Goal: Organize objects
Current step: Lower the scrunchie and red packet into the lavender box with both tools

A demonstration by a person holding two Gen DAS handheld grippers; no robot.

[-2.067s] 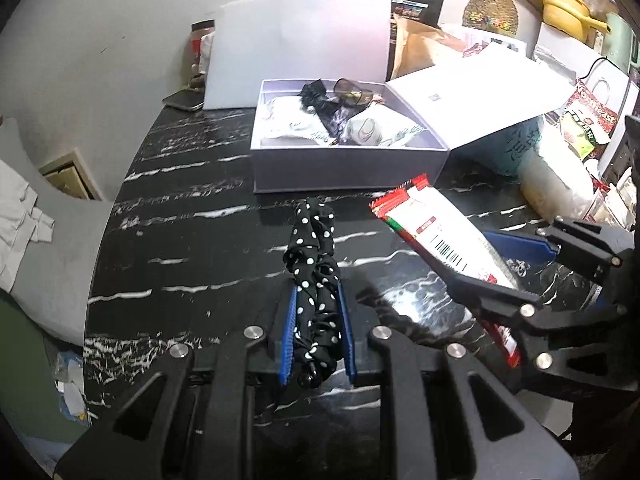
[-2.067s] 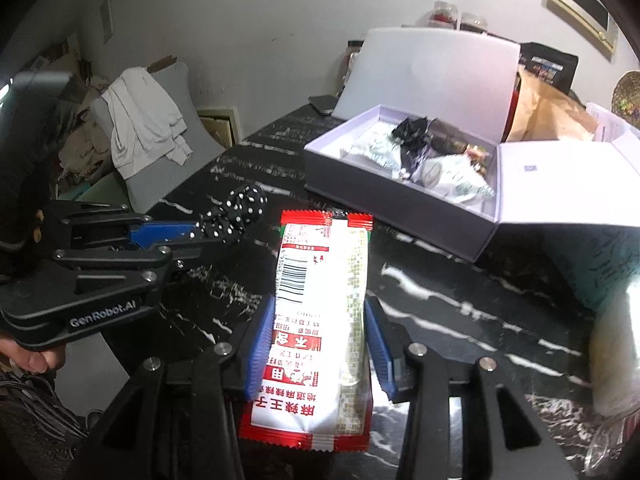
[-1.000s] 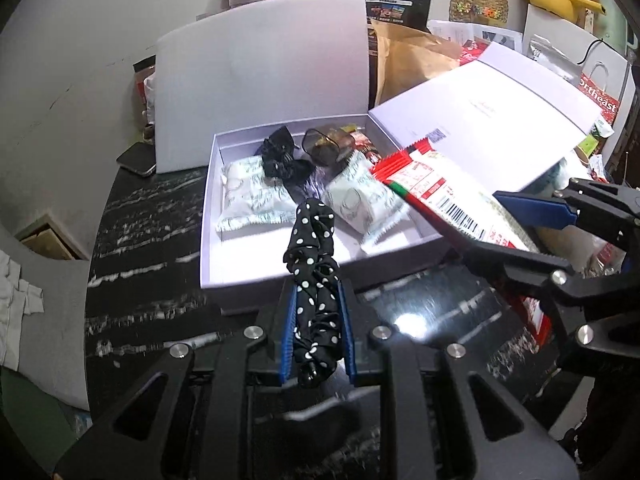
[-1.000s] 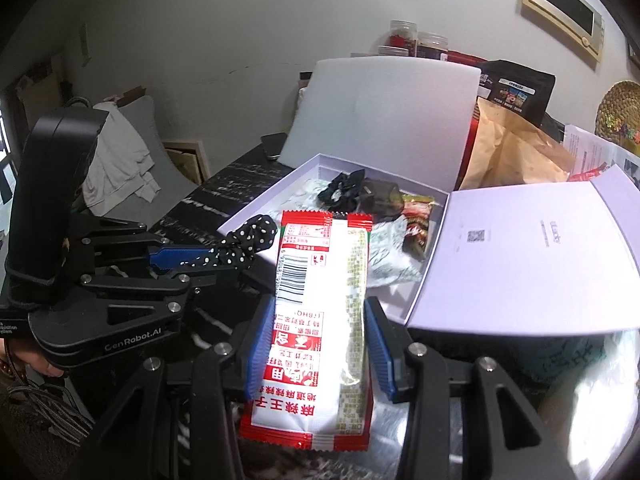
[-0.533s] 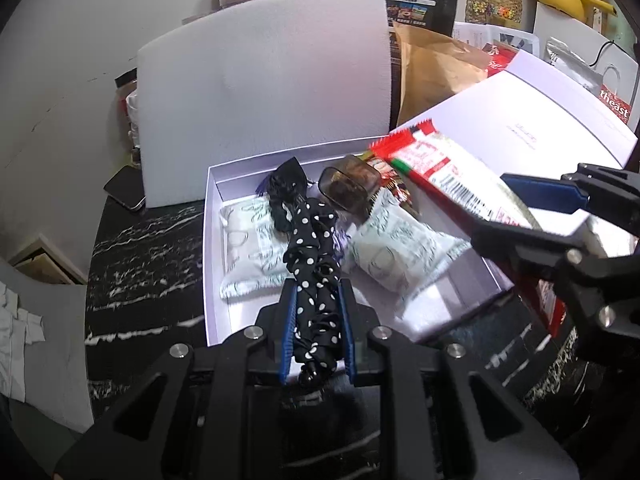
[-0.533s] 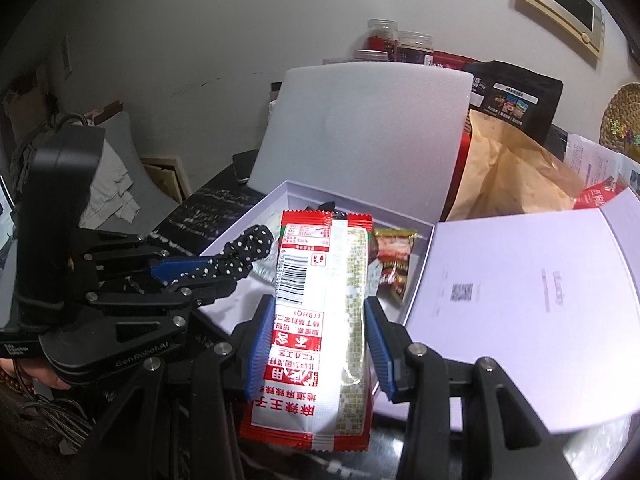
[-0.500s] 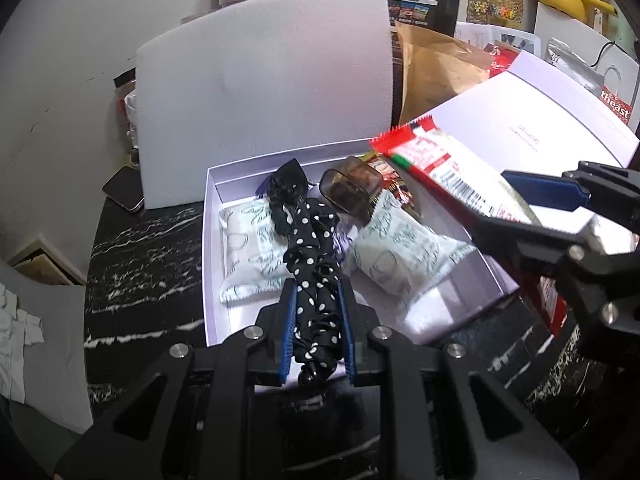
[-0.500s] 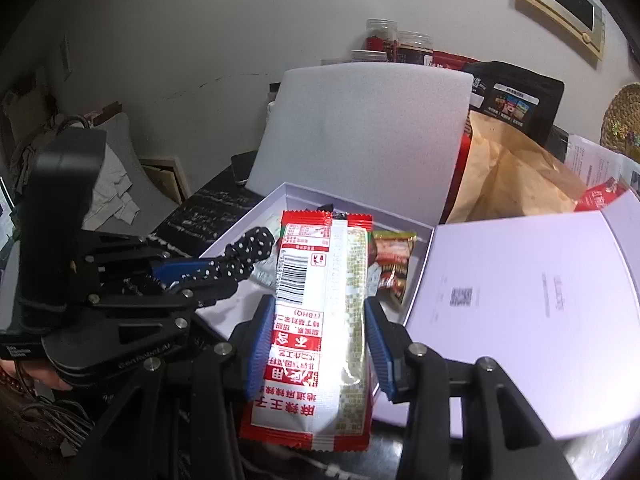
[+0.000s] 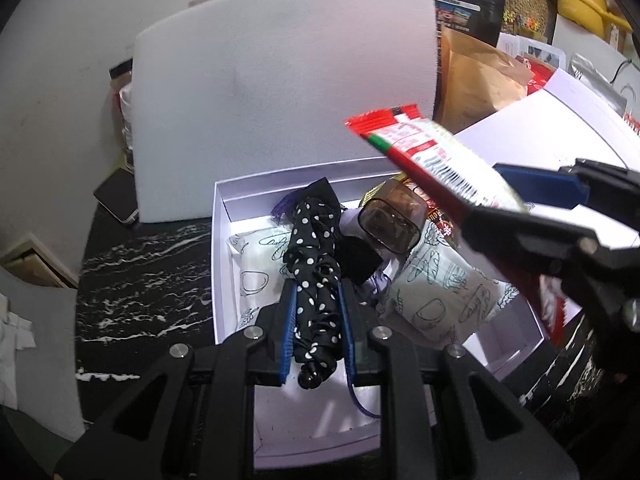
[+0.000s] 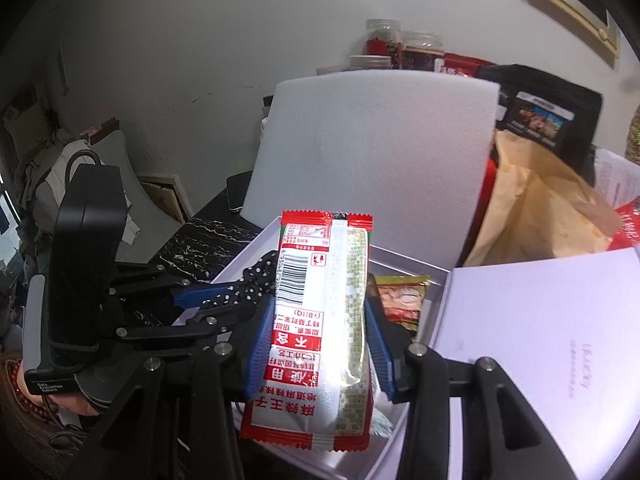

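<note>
My left gripper (image 9: 317, 326) is shut on a black polka-dot scrunchie (image 9: 314, 264) and holds it over the open white box (image 9: 219, 264). My right gripper (image 10: 318, 334) is shut on a red and white snack packet (image 10: 320, 320), held above the box's right side; the packet also shows in the left wrist view (image 9: 432, 160). Inside the box lie two white printed pouches (image 9: 444, 300), a dark glass-like case (image 9: 390, 224), black fabric and a small red packet (image 10: 400, 298).
A white foam sheet (image 9: 280, 88) stands behind the box. The box lid (image 10: 552, 344) lies open to the right. A brown paper bag (image 10: 536, 208), jars (image 10: 384, 44) and a phone (image 9: 118, 196) sit on the black marble table (image 9: 144, 280).
Both grippers have moved forward with their objects, from over the table to above the open box. The scrunchie and the packet now hang over the box's contents.
</note>
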